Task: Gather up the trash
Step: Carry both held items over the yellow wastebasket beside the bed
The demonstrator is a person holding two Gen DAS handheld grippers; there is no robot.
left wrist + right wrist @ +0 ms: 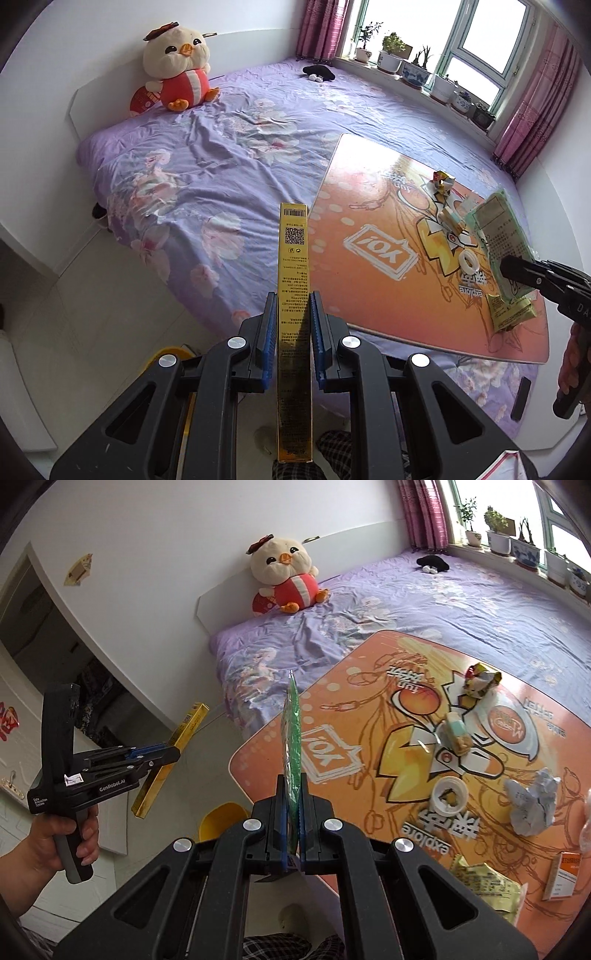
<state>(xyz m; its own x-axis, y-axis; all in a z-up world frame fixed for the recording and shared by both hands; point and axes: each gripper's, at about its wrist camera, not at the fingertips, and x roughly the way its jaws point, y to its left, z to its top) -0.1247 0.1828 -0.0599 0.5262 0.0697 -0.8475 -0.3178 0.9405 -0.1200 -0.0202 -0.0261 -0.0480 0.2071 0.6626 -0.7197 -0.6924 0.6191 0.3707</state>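
- The left gripper (293, 306) is clenched on a long gold box (294, 280); its blue pads press both narrow sides, and the box sticks out well past the fingertips, barcode end farthest away.
- In the right wrist view the same gold box (173, 753) hangs slanted in that gripper, off the left edge of the bed (406, 602) and above the floor, with a hand (62, 834) wrapped round the grip.
- The right gripper (293, 797) is clamped on a flat green wrapper (291, 731), held edge-on and upright between the pads.
- From the left wrist view that wrapper (498, 229) shows its printed face and hangs over the right edge of the orange board (369, 206).
- The orange board lies flat on the purple flowered bed, near its front right corner, and carries the rest of the trash.
- A crumpled foil wrapper (480, 679) sits toward the board's far edge.
- A small pale packet (456, 733) lies near the board's middle, and a white round lid (448, 794) sits just in front of it.
- A crumpled grey paper ball (532, 801) lies toward the board's right edge.
- A yellow-green bag (487, 886) and a small orange-and-white box (563, 877) rest at the board's near right corner.
- A yellow bin (221, 819) shows partly below the grippers, on the floor beside the bed's front edge.
- A plush chick (179, 66) leans against the headboard at the bed's far left corner.
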